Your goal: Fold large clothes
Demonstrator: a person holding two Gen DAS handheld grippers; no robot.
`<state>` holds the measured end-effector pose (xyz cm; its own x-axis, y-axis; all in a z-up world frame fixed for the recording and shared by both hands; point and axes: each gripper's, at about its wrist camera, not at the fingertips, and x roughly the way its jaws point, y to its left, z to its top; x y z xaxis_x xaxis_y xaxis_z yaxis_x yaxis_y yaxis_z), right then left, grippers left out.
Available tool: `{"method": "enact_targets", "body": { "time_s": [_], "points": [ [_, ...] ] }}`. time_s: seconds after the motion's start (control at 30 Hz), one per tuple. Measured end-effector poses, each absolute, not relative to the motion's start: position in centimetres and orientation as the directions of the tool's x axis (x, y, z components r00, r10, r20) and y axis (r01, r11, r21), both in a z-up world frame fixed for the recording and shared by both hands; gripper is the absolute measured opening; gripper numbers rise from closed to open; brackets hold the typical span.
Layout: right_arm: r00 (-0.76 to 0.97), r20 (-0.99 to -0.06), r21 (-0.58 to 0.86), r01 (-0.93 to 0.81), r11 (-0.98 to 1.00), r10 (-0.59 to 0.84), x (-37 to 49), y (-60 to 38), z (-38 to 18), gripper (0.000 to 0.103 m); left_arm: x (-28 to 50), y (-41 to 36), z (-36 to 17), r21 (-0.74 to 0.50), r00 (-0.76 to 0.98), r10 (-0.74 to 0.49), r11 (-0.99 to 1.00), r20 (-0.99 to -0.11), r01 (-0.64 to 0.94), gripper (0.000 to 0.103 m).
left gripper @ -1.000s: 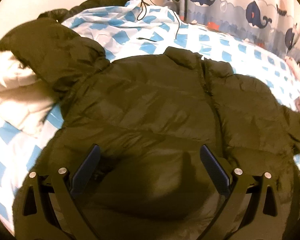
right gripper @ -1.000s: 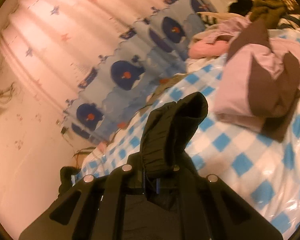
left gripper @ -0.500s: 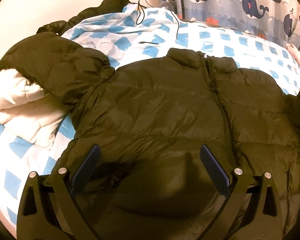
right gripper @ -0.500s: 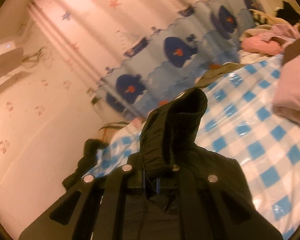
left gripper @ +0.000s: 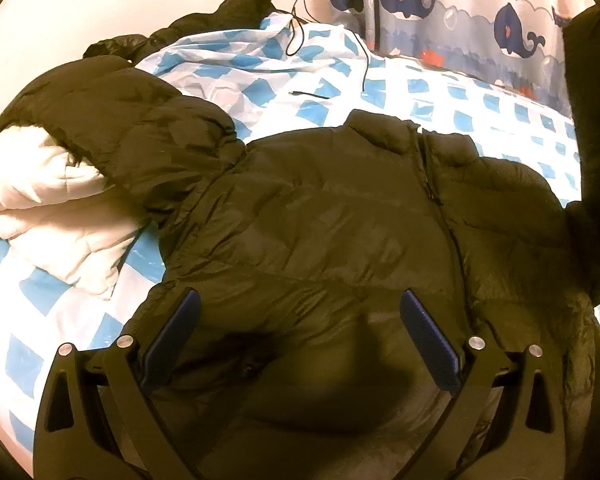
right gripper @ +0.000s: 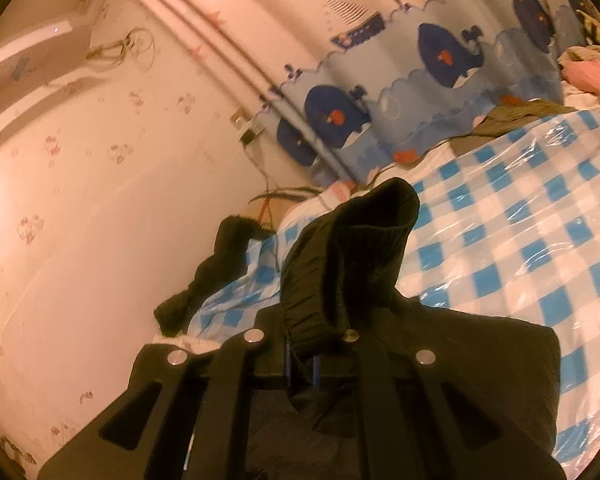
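Observation:
A dark olive puffer jacket (left gripper: 332, 216) lies front up on a blue-and-white checked bed cover (left gripper: 440, 92), collar toward the far side. Its left sleeve (left gripper: 112, 120) lies over a white quilt. My left gripper (left gripper: 300, 336) is open and empty just above the jacket's lower body. My right gripper (right gripper: 302, 364) is shut on the ribbed cuff of the jacket's other sleeve (right gripper: 352, 256) and holds it lifted above the bed. That raised sleeve also shows at the right edge of the left wrist view (left gripper: 588, 184).
A white quilt (left gripper: 48, 208) lies at the left. A whale-print curtain (right gripper: 440, 60) hangs behind the bed. A cable (left gripper: 364, 60) runs from a wall socket onto the cover. A black garment (right gripper: 208, 272) lies by the wall. Pink clothes (right gripper: 592, 76) sit far right.
My right gripper has swung left with the cuff, so the pink clothes pile has left its view and the wall fills it. The raised sleeve has come into the left wrist view.

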<state>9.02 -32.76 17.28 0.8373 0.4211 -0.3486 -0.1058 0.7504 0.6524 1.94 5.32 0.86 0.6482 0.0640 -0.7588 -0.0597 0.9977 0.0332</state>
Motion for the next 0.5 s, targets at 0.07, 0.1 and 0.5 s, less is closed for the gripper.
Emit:
{"method": "enact_targets", "body": {
  "time_s": [0.07, 0.1, 0.5],
  "points": [
    [0.829, -0.353, 0.654, -0.114, 0.748, 0.434, 9.3, -31.8, 16.9, 0.008, 1.9, 5.5, 1.0, 0.029, 0.650, 0.063, 0.998, -0.758, -0.063, 0.096],
    [0.823, -0.356, 0.655, -0.119, 0.746, 0.443, 9.5, -31.2, 16.7, 0.008, 1.9, 5.6, 1.1, 0.027, 0.651, 0.063, 0.998, -0.757, -0.065, 0.096],
    [0.794, -0.362, 0.679, -0.134, 0.722, 0.488, 10.8, -28.3, 14.5, 0.008, 1.5, 6.3, 1.8, 0.006, 0.672, 0.053, 0.997, -0.739, -0.072, 0.096]
  ]
}}
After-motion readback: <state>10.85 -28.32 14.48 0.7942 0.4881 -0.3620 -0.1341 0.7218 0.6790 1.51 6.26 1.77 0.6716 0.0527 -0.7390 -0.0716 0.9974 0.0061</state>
